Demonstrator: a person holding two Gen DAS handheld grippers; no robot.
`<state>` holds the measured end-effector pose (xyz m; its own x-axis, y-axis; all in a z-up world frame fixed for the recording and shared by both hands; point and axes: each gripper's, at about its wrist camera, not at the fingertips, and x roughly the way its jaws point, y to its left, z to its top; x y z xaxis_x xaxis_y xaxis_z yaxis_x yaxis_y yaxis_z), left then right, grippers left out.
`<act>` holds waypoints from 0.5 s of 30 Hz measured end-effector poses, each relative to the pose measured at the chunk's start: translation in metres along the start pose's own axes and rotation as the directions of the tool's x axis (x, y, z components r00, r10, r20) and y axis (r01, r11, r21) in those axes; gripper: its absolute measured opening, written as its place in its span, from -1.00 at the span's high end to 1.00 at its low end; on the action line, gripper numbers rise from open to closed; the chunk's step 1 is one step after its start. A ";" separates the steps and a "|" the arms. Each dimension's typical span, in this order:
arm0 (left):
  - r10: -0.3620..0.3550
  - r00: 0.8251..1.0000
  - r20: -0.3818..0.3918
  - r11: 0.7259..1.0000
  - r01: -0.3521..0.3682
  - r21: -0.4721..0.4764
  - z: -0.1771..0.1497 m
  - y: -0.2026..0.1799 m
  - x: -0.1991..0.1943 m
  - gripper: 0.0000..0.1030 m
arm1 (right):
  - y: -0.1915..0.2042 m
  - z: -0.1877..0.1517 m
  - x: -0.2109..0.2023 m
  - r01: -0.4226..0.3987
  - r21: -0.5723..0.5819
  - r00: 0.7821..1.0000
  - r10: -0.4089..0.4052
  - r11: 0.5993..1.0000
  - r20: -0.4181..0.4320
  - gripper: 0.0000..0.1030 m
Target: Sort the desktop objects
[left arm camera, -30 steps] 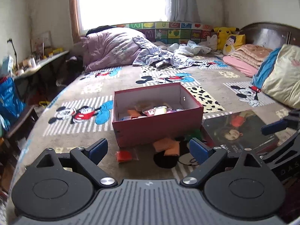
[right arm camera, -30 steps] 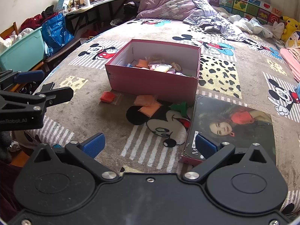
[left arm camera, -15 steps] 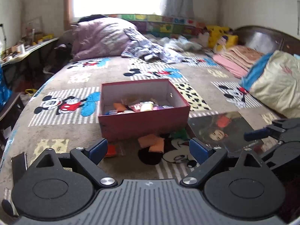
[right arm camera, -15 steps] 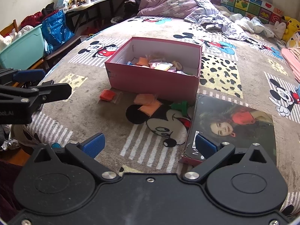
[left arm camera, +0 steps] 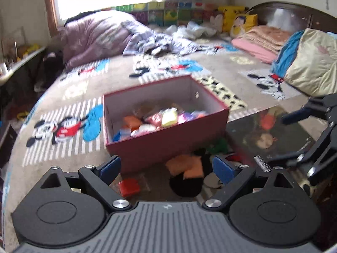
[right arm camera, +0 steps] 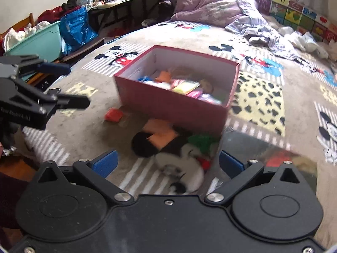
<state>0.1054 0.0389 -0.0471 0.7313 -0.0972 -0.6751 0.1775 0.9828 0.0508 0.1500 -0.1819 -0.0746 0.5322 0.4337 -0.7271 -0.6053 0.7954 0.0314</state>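
fingers of the left gripper (left arm camera: 166, 168) stand wide apart, empty, above a red packet (left arm camera: 129, 187) on the bed (left arm camera: 63, 97). right gripper (right arm camera: 167, 164) likewise spread, holding nothing. red box (left arm camera: 168, 141) of coloured packets sits just beyond orange packets (right arm camera: 160, 131) and a green one (right arm camera: 201, 142). dark book (left arm camera: 269, 135) beside it; its lettering is too blurred to read.
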 end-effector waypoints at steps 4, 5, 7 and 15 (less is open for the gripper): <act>-0.008 1.000 -0.006 1.000 0.008 -0.012 0.000 0.012 0.017 -0.82 | -0.017 0.004 0.013 -0.013 0.021 1.000 0.014 1.000 -0.023 -0.99; -0.003 1.000 -0.015 1.000 0.003 -0.025 0.000 0.016 0.022 -0.82 | -0.019 0.006 0.017 -0.019 0.010 0.999 0.020 1.000 -0.039 -0.99; 0.008 0.999 -0.045 0.997 -0.012 -0.073 -0.001 0.025 0.036 -0.82 | -0.023 0.008 0.026 -0.018 -0.003 0.998 0.017 1.000 -0.056 -0.99; 0.039 0.990 -0.137 0.993 -0.054 -0.105 -0.007 0.031 0.071 -0.82 | -0.028 0.024 0.045 -0.044 0.055 0.999 0.044 0.998 -0.007 -0.98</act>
<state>0.1580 0.0634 -0.0985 0.6402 -0.0361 -0.7673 0.0681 0.9976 0.0099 0.2049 -0.1745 -0.0912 0.5007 0.4656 -0.7297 -0.5949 0.7975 0.1006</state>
